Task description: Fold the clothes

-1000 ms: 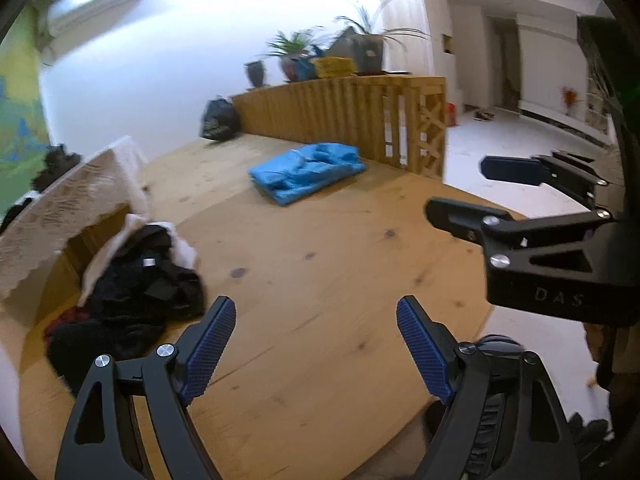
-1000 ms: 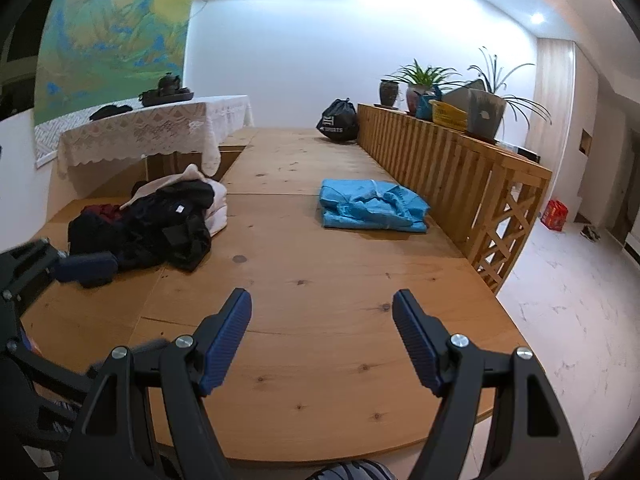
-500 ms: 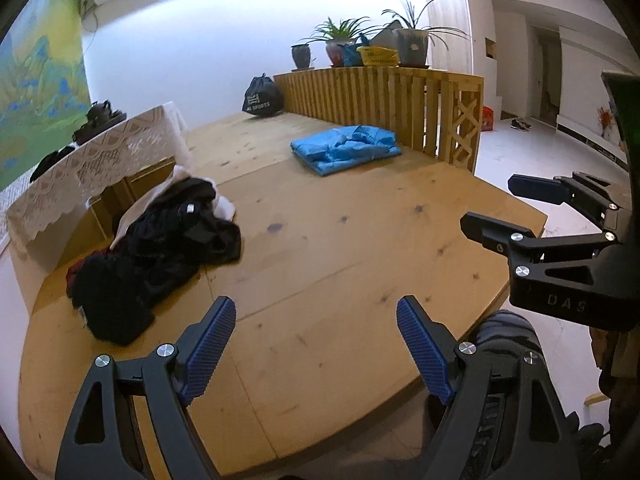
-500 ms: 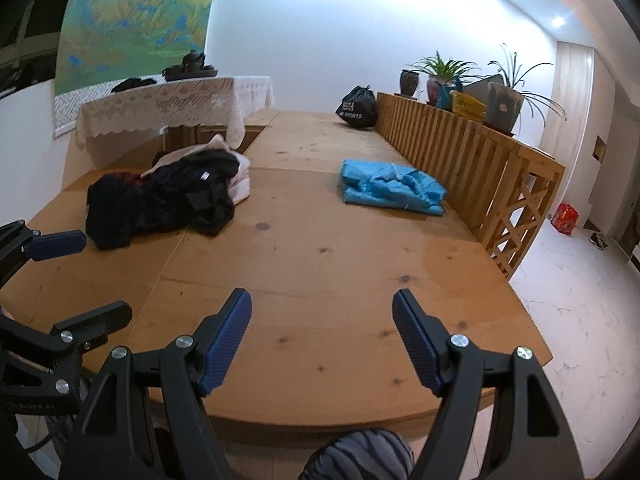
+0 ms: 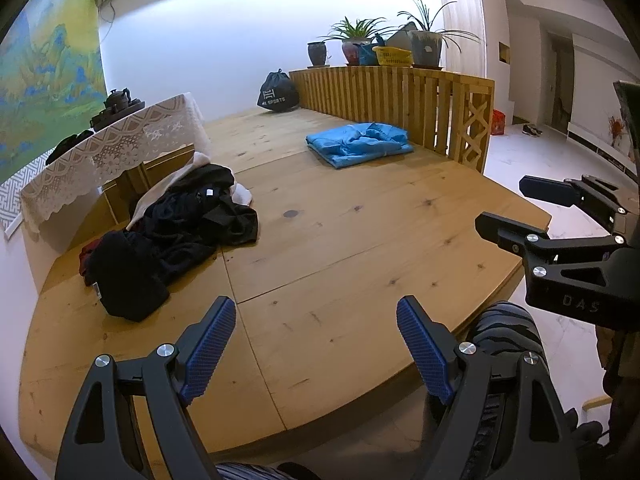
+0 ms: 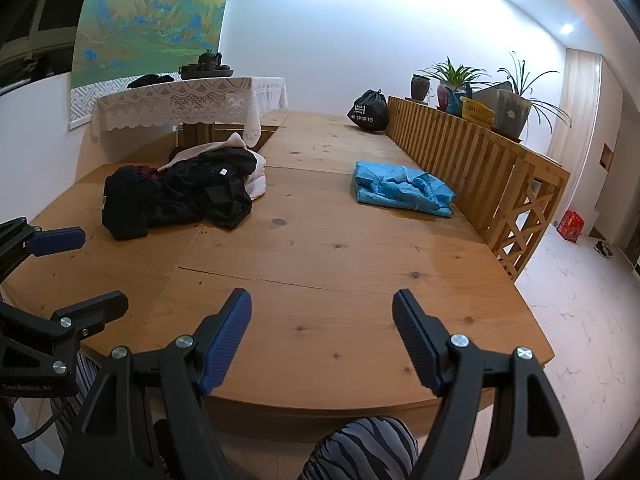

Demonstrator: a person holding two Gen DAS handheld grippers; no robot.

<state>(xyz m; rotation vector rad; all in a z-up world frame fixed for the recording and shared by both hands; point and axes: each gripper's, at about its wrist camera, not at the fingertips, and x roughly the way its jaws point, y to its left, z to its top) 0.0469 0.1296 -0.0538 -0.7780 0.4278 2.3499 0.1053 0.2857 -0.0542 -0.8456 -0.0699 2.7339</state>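
Observation:
A heap of dark, unfolded clothes lies on the left of the wooden platform, with a white garment under its far side. A folded blue garment rests by the slatted wooden railing. My left gripper hangs open over the platform's near edge, nothing between its blue pads. My right gripper is open too and holds nothing. Each gripper shows in the other's view: the right one, the left one.
A wooden railing with potted plants and a yellow basket lines the platform's right side. A black drawstring bag sits at the far end. A lace-covered table stands at the left. Striped-trousered knees are below.
Both grippers have drawn back toward the near edge and sunk slightly; the platform and clothes now look farther away. The left view has rolled level. Neither jaw opening has changed.

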